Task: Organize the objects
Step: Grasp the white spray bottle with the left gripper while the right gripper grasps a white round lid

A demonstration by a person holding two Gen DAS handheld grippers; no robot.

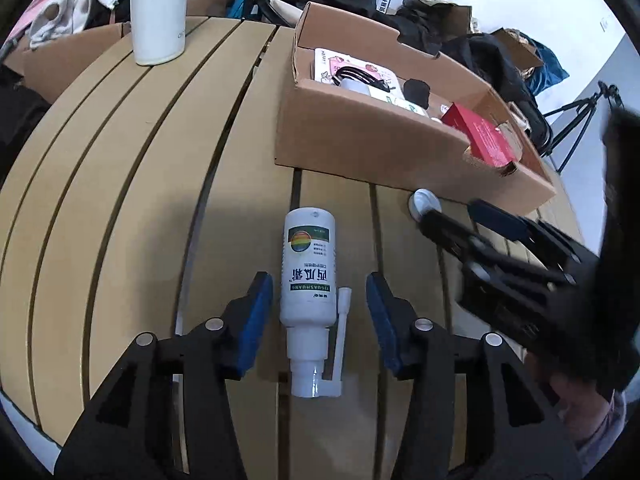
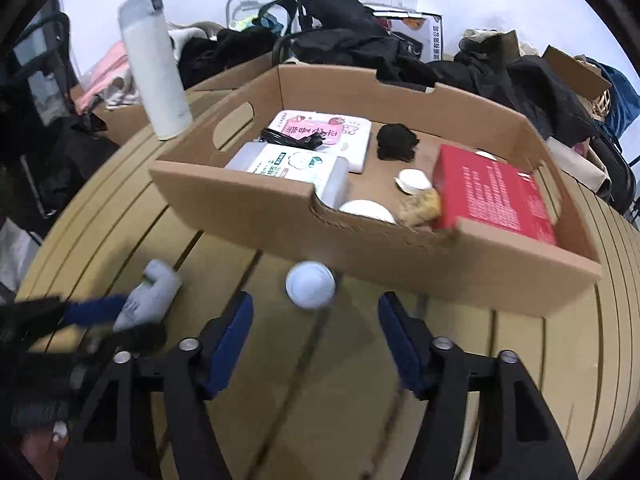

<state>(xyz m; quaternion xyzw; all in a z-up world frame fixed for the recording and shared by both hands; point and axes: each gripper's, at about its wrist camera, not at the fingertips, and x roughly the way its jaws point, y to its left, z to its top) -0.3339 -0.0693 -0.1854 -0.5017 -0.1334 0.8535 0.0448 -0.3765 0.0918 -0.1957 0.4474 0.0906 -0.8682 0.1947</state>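
While both jaws gape, slatted table [image 1: 120, 200], cardboard box [image 1: 360, 140], clothes heaped behind [image 2: 360, 48].

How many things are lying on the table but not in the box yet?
3: the spray bottle between the left gripper's fingers, the small white round thing ahead of the right gripper, and the tall white flask standing behind. Others may be hidden.
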